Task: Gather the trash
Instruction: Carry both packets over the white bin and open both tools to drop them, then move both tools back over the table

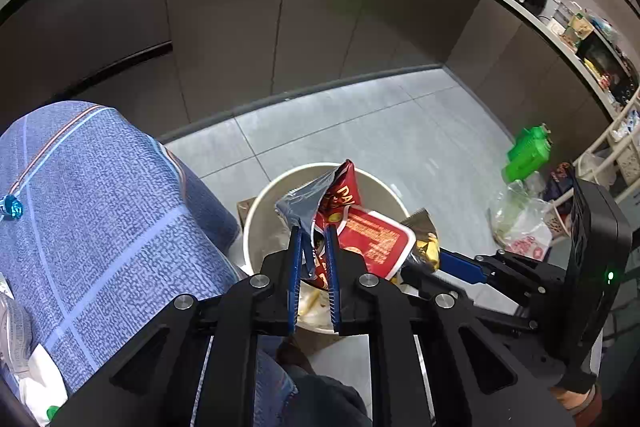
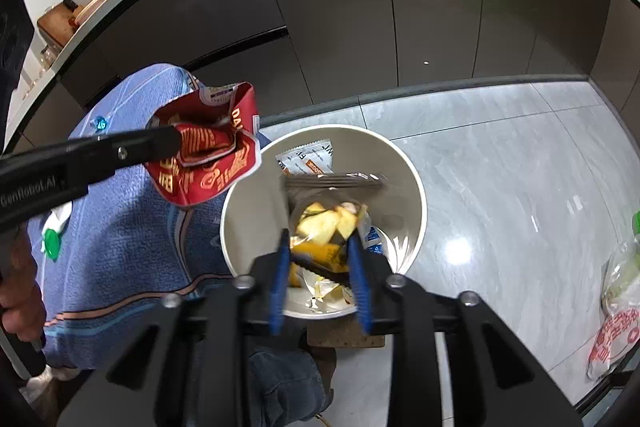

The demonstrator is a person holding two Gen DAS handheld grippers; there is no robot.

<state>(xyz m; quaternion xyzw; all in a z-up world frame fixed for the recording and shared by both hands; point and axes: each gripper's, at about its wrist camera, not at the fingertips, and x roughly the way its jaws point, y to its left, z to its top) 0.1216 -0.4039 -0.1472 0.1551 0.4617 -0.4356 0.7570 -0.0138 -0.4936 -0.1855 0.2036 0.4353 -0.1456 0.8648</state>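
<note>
A white round trash bin (image 1: 256, 219) stands on the grey tile floor, also in the right wrist view (image 2: 404, 163). My left gripper (image 1: 314, 233) is shut on a crumpled red snack wrapper (image 1: 342, 193) and holds it over the bin's rim; the wrapper also shows in the right wrist view (image 2: 208, 151). My right gripper (image 2: 318, 241) is shut on a yellow and silver snack bag (image 2: 324, 223) above the bin's opening; the bag shows in the left wrist view (image 1: 424, 239). Other wrappers (image 2: 308, 157) lie inside the bin.
A table with a blue cloth (image 1: 100, 207) is left of the bin, with a green cap (image 2: 51, 243) on it. Dark cabinets (image 1: 280, 7) stand behind. A green bottle (image 1: 528, 151) and plastic bags (image 1: 520, 223) sit at the right on the floor.
</note>
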